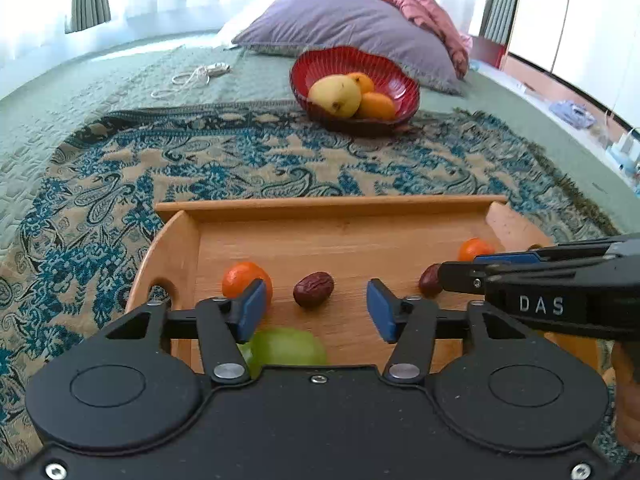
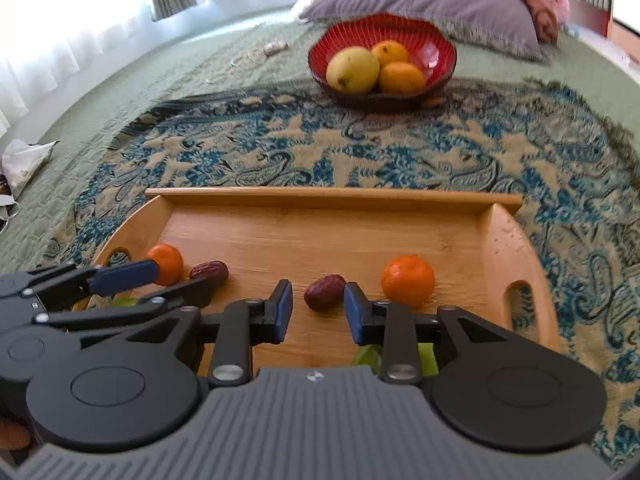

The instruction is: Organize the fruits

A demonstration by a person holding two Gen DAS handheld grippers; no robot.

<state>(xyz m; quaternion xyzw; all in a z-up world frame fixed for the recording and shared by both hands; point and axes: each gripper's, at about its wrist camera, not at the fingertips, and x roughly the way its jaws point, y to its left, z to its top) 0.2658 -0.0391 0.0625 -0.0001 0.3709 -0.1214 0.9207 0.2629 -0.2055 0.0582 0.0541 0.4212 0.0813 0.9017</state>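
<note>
A wooden tray (image 1: 332, 210) (image 2: 332, 196) holds two small oranges (image 1: 245, 282) (image 2: 407, 279), two brown dates (image 1: 313, 289) (image 2: 324, 292) and green fruit (image 1: 286, 346) (image 2: 370, 358) near its front edge. My left gripper (image 1: 318, 310) is open above the tray, with the left date just ahead between its fingers. My right gripper (image 2: 318, 310) is open, and the right date lies just ahead of its gap. It shows from the side in the left wrist view (image 1: 460, 274). A red bowl (image 1: 390, 68) (image 2: 440, 40) beyond the tray holds a yellow pear (image 1: 335, 94) and two oranges.
The tray sits on a blue paisley cloth (image 1: 240, 160) over a green bedspread. A grey pillow (image 1: 344, 20) and pink cloth lie behind the bowl. A white cable (image 1: 192, 76) lies at the far left. A crumpled bag (image 2: 24, 164) is at the bed's left edge.
</note>
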